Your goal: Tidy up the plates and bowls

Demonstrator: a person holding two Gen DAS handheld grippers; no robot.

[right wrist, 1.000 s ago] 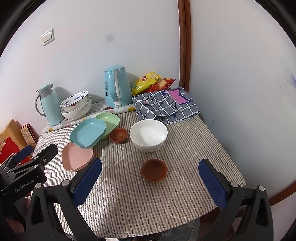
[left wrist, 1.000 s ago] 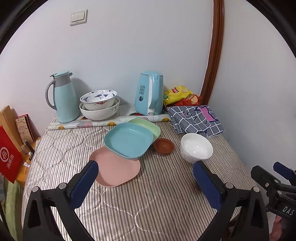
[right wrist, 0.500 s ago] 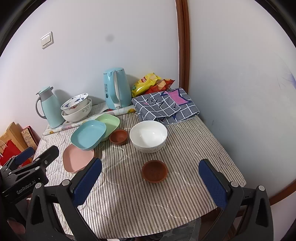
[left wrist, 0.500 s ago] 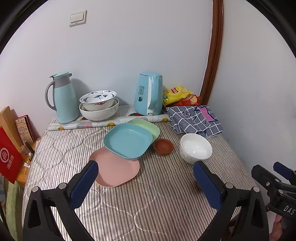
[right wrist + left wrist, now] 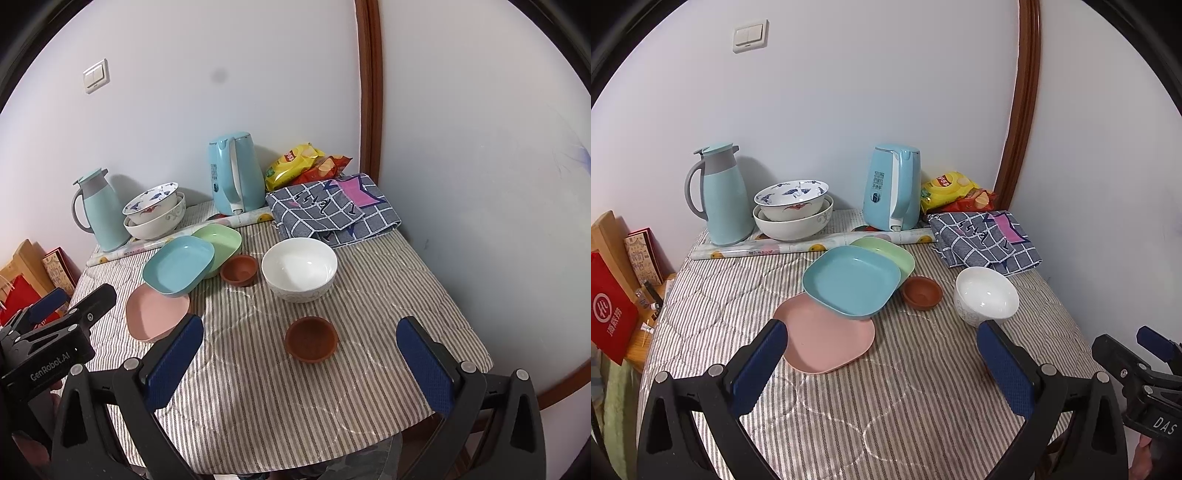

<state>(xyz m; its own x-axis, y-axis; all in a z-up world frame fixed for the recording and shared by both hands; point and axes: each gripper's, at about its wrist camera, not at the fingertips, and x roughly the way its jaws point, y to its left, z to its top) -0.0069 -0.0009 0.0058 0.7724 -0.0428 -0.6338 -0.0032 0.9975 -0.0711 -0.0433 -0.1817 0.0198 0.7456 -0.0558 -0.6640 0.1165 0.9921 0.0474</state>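
My left gripper (image 5: 882,363) hangs over the near part of the striped table (image 5: 849,413), fingers spread wide with nothing between them. Just ahead of its left finger lies the pink plate (image 5: 827,339). The blue plate (image 5: 851,281) overlaps the pink one's far edge, and the green plate (image 5: 886,251) peeks out from under the blue one, farther still. Ahead and slightly right sits a small brown bowl (image 5: 922,292), and the white bowl (image 5: 986,297) stands just beyond my left gripper's right finger.

My right gripper (image 5: 299,360) is also spread wide and holds nothing. A second brown bowl (image 5: 311,339) sits on the cloth between its fingers, a little ahead of the tips, touching neither. The white bowl is straight ahead past that, with the first brown bowl to its left.

Far back by the wall are two stacked patterned bowls (image 5: 793,210), a jug (image 5: 720,195), a kettle (image 5: 892,186), a paper roll (image 5: 812,247), snack bags (image 5: 955,188) and a checked cloth (image 5: 982,242).
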